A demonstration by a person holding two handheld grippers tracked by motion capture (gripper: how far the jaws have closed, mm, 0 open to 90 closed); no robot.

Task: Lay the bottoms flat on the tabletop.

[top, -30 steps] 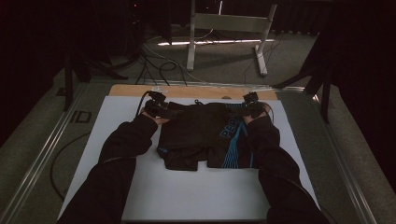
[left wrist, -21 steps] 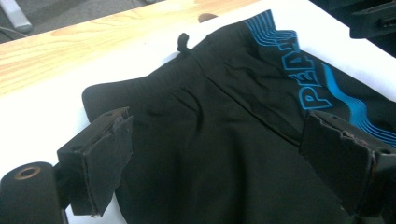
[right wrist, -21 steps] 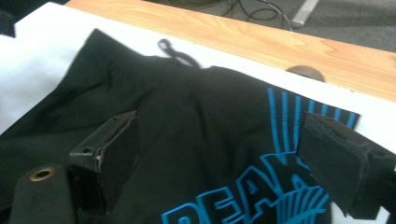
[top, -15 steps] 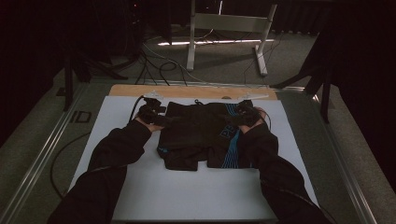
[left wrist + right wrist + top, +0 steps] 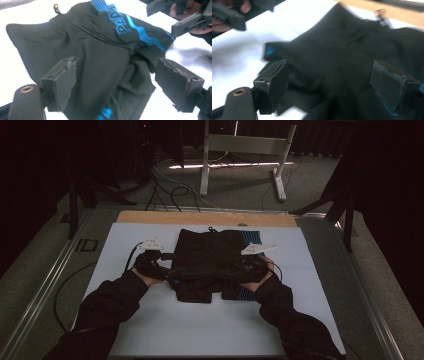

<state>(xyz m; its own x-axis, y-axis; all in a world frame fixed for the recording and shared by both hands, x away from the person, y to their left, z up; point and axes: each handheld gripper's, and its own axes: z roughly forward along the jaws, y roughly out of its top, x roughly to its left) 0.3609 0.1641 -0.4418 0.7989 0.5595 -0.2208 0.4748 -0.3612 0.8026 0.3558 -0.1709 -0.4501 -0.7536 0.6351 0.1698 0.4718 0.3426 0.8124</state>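
While the black shorts point(image 5: 207, 265) lie at the centre of the white table point(image 5: 210, 330) in the high view, my left gripper point(image 5: 167, 271) sits at their left edge and my right gripper point(image 5: 239, 271) at their right edge. Both sets of jaws stand wide, having just been closing, with cloth between them, pads not pressing.

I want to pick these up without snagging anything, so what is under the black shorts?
The black shorts lie folded on the white table mat, which shows all around them. A blue-striped layer peeks out at their right edge. Anything beneath the fabric's middle is covered.
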